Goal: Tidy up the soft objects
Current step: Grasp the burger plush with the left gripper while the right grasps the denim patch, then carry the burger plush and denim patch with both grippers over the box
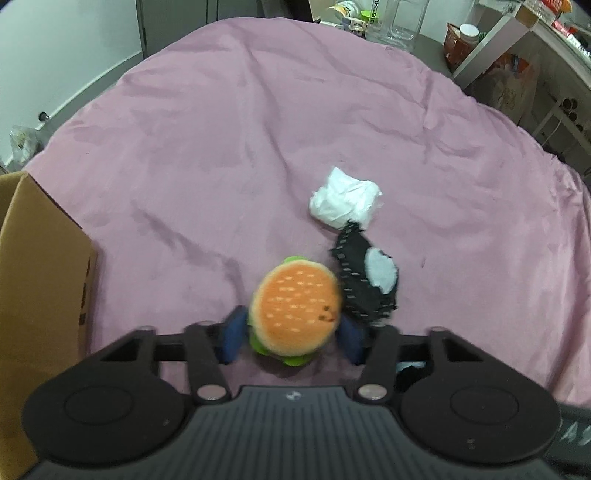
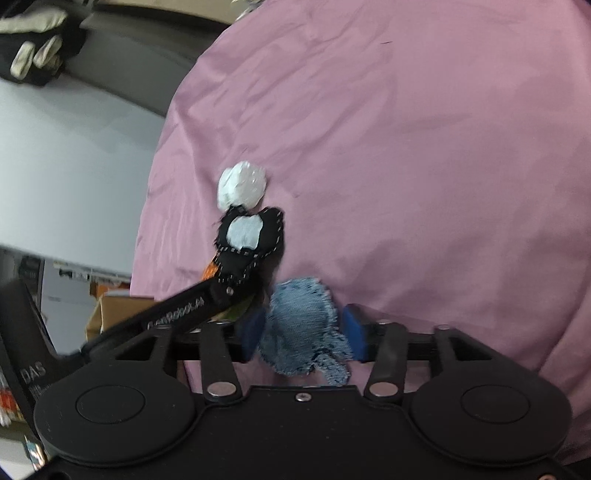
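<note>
My left gripper is shut on a plush hamburger with an orange bun and green lettuce, just over the pink cloth. A black stitched plush with a white patch lies just right of it, and a crumpled white wad lies beyond. My right gripper has its blue pads at the sides of a frayed blue denim piece; the pads seem to touch it. The black plush and white wad lie ahead of it, with the left gripper's arm crossing at the left.
An open cardboard box stands at the left edge of the cloth, also seen in the right wrist view. Jars and clutter sit beyond the far edge, white shelving at the right. A black-and-white glove lies off the cloth.
</note>
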Available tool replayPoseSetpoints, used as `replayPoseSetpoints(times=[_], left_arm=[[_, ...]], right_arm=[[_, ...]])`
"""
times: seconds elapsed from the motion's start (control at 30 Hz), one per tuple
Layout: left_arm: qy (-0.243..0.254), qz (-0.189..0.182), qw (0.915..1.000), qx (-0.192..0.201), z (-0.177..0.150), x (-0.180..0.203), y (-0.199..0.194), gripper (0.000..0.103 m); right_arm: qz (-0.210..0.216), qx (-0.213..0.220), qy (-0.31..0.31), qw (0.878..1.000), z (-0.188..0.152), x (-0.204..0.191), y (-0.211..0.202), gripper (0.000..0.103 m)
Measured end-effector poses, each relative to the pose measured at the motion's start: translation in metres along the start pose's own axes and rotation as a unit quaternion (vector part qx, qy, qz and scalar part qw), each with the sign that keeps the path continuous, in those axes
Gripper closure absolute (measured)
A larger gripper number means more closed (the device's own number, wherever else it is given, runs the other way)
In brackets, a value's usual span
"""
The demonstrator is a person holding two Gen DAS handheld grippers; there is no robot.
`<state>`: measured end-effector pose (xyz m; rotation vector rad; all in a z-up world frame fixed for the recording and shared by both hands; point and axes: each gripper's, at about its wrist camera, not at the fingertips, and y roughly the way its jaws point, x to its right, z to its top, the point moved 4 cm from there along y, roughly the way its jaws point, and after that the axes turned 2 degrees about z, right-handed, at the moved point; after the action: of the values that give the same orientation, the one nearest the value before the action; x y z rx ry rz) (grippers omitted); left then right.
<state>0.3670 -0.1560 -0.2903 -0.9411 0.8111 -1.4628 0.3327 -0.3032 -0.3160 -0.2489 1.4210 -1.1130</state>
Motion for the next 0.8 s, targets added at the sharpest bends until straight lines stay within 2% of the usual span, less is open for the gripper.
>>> replayPoseSetpoints(times=[0.2,0.27,0.43,0.8], left_arm=[[-0.02,-0.005,0.9998,-0.001,0.002,-0.006,-0.007,0.063],[-0.022,-0.003,0.9997,-0.001,0.001,-0.007,-0.011,0.063],[-0.036,0.008,0.9993,-0.008,-0.004,-0.015,-0.026,0.063],[-0.027,0.007,0.9995,0.013,-0.016,-0.021,-0.078,0.063]], right_arm=[[-0.027,-0.003,-0.044,0.999,-0.003,-0.009,0.005,0.052],[-0.03,-0.007,-0.053,0.998,-0.004,-0.01,0.006,0.07],[-0.027,-0.004,-0.072,0.997,-0.008,-0.017,0.002,0.08],[-0.024,0.032,-0.081,0.996,-0.013,-0.027,-0.031,0.081]])
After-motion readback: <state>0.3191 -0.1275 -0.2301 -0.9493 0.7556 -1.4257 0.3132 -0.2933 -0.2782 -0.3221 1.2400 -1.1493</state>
